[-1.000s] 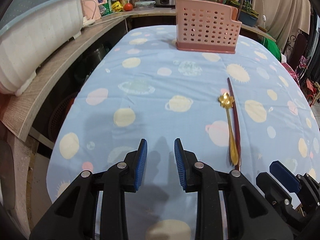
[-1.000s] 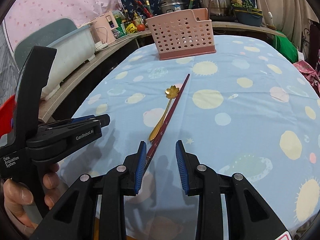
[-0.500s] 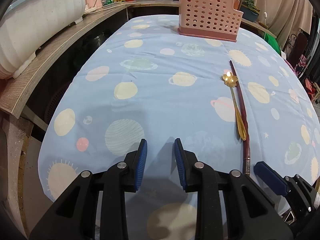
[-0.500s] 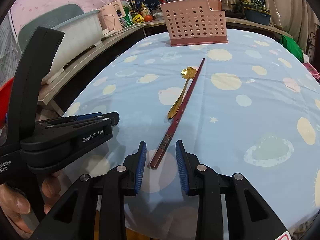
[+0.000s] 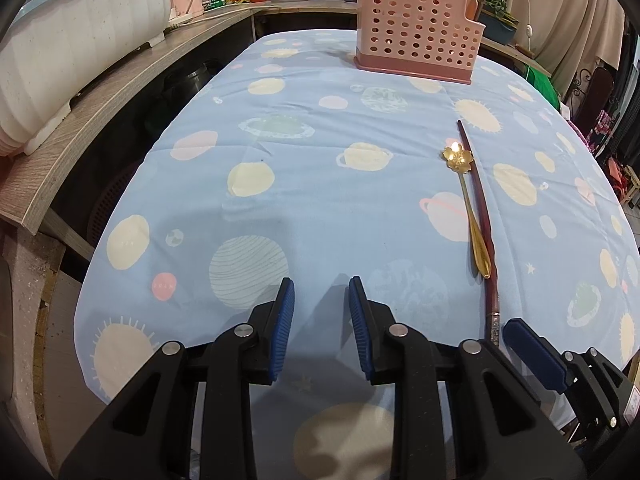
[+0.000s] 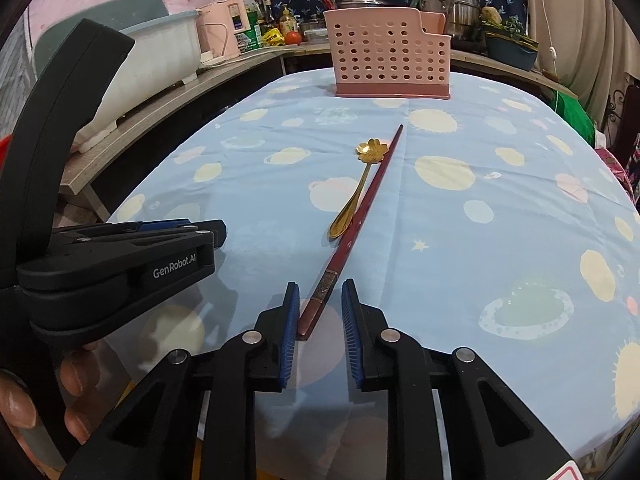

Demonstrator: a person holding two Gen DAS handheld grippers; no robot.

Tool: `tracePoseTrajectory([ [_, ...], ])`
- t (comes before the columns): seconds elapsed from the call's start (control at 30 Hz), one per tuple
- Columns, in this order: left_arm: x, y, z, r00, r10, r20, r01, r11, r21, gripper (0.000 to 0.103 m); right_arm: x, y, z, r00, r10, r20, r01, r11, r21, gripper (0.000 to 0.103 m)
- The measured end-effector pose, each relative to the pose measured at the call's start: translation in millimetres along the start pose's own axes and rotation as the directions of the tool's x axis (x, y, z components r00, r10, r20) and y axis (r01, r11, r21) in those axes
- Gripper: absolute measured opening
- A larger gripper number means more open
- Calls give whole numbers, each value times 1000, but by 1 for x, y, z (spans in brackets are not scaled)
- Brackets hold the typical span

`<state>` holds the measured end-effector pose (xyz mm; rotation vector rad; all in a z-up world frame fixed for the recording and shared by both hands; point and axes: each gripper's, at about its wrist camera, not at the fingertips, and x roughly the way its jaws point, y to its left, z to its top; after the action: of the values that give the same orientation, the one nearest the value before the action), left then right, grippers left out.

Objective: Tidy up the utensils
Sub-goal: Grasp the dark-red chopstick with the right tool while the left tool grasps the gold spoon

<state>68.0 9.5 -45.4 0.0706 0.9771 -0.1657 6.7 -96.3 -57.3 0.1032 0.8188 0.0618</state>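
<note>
- My right fingers are closing around the near end of the dark red chopstick, not yet pinching it.
- Its long axis runs away toward the pink utensil basket.
- My left fingers are narrow and empty.

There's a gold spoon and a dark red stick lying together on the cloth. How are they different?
The chopstick is dark red, straight and plain; the spoon is gold, with a flower-shaped bowl. The chopstick is clearly longer, passing the spoon at both ends. The chopstick's near end lies between the closing jaws of the right gripper; the spoon lies clear of them. Both lie flat, side by side, pointing toward the pink basket.
</note>
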Motion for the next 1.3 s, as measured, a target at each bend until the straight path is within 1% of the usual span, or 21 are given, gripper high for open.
tracePoseTrajectory([
  [0.07,0,0,0,1000,1,0,-1,1000,1,27,0,-1,0,1000,-11,2,11,1000,-2,13],
  [0.2,0,0,0,1000,0,-1,0,1000,2,27,-1,-4,-1,1000,-8,4,8,1000,6,12],
  [0.33,-1,-4,1,1000,-9,-3,9,1000,6,28,-3,-11,-1,1000,-8,5,8,1000,30,7],
  [0.4,-3,-8,1,1000,-17,1,17,1000,11,33,-5,-21,-1,1000,-5,7,5,998,66,7],
  [0.47,-7,-13,1,999,-31,13,31,999,19,42,-9,-32,0,1000,-5,14,3,995,103,7],
  [0.5,-9,-16,2,999,-39,20,39,999,25,44,-11,-37,1,1000,-10,20,8,993,120,7],
  [0.57,-13,-23,4,998,-56,32,55,998,40,53,-15,-49,3,999,-24,34,19,989,150,7],
  [0.6,-14,-27,6,997,-67,35,66,997,44,54,-16,-54,4,999,-29,40,22,987,161,7],
  [0.67,-16,-36,9,995,-89,39,87,995,52,62,-19,-63,6,998,-40,50,30,983,182,7],
  [0.83,-12,-61,16,990,-137,29,135,988,69,64,-22,-78,6,997,-55,57,41,976,213,7],
  [0.97,-2,-79,17,990,-138,23,135,987,90,64,-23,-83,6,997,-54,56,41,974,222,7],
  [1.0,1,-82,16,991,-135,19,132,987,90,64,-22,-83,5,997,-52,55,39,974,223,7],
  [1.03,4,-82,16,991,-136,14,134,987,89,59,-22,-84,5,997,-50,54,36,974,223,7],
  [1.07,8,-83,15,990,-141,0,140,986,84,50,-21,-84,5,997,-48,53,35,974,222,7],
  [1.1,9,-82,14,990,-144,-8,144,986,81,46,-21,-84,5,998,-45,52,33,975,221,7],
  [1.13,8,-82,13,991,-136,5,135,987,88,41,-21,-84,4,998,-43,50,31,975,220,7],
  [1.17,8,-82,13,990,-142,0,141,986,92,34,-20,-84,4,998,-40,49,28,975,220,7],
  [1.2,8,-81,13,990,-144,1,144,985,92,30,-20,-83,3,998,-38,48,26,975,220,7],
  [1.27,7,-77,12,988,-157,-3,156,984,85,13,-19,-82,3,998,-33,46,22,976,218,7],
  [1.3,6,-76,12,987,-159,-6,159,984,83,12,-19,-81,2,999,-30,45,20,976,216,7],
])
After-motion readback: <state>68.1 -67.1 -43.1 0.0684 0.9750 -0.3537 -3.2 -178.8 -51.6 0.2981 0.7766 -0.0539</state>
